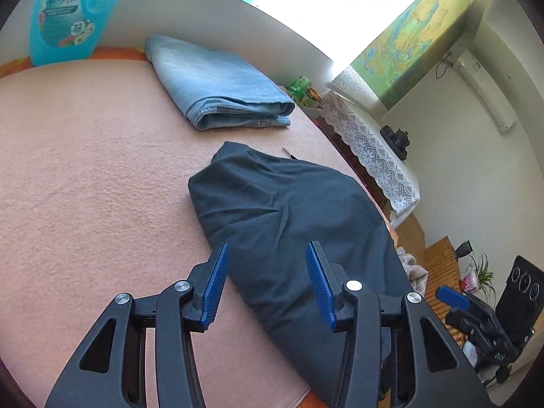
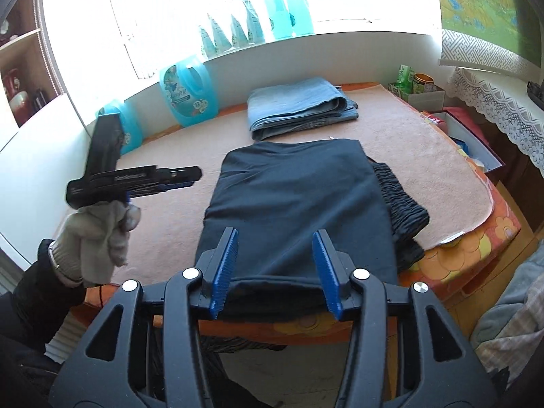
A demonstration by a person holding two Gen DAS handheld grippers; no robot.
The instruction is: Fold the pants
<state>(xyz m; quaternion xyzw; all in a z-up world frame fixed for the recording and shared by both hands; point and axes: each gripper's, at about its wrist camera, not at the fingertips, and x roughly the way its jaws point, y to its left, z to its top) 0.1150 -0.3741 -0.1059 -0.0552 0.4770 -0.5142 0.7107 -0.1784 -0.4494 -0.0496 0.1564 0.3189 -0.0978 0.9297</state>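
Both sets of jaws stand apart, gripping nothing: the right gripper hangs over the near edge of the dark pants, the left gripper over their left side. The pants lie folded near the bed's front edge, elastic waistband sticking out rightward. Folded jeans sit behind. A careless pinch could drag the top layer and undo the fold, or slide it off the edge.

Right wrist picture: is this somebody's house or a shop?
Most likely a room in a home: folded jeans and dark pants lie on a towel-covered table, with detergent jugs under a sunny window.
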